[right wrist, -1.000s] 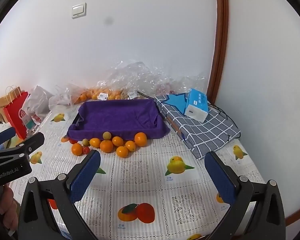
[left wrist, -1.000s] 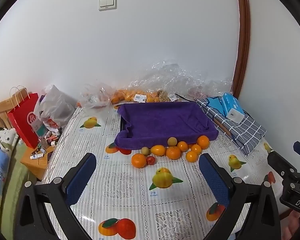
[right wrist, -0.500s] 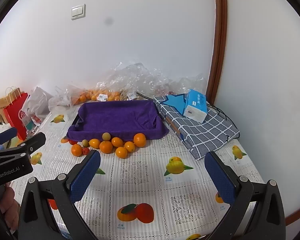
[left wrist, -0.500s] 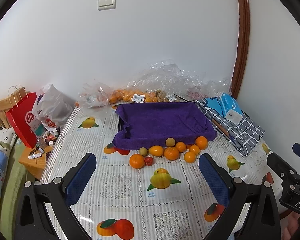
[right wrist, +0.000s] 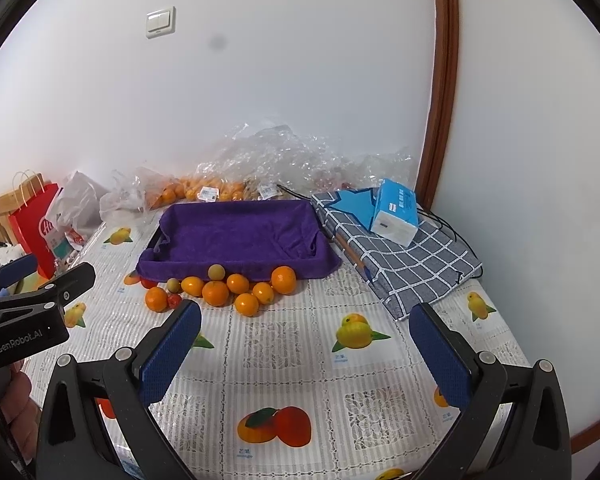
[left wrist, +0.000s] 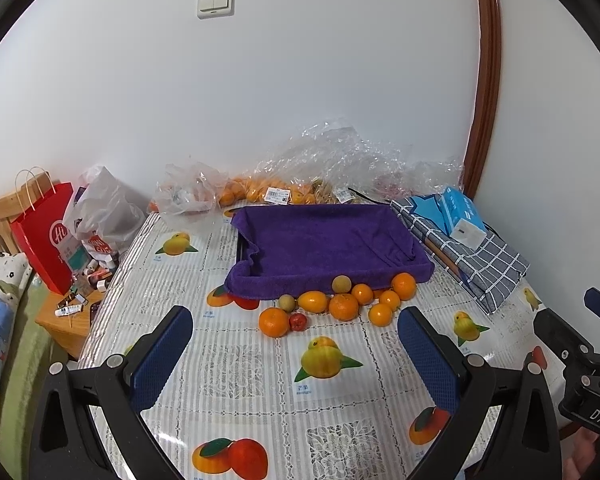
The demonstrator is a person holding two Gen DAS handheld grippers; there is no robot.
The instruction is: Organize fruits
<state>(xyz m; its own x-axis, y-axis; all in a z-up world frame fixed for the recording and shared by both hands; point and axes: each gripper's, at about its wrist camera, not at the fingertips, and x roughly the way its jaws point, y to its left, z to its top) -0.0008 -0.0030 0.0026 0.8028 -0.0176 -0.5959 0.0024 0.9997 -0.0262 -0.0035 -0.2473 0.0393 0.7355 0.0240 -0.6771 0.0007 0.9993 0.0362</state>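
Both grippers — left (left wrist: 292, 356), right (right wrist: 306, 350) — hovered, fingers spread wide, above open bench (right wrist: 284, 364) before fruit (right wrist: 220, 290) lining the purple tray's (right wrist: 236, 232) near edge.

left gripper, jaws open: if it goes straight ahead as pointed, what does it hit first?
Probably the loose fruit cluster in front of the purple-towel tray. The left gripper points across bare tablecloth toward it; nothing else is in line. Depth is unclear through the fisheye.
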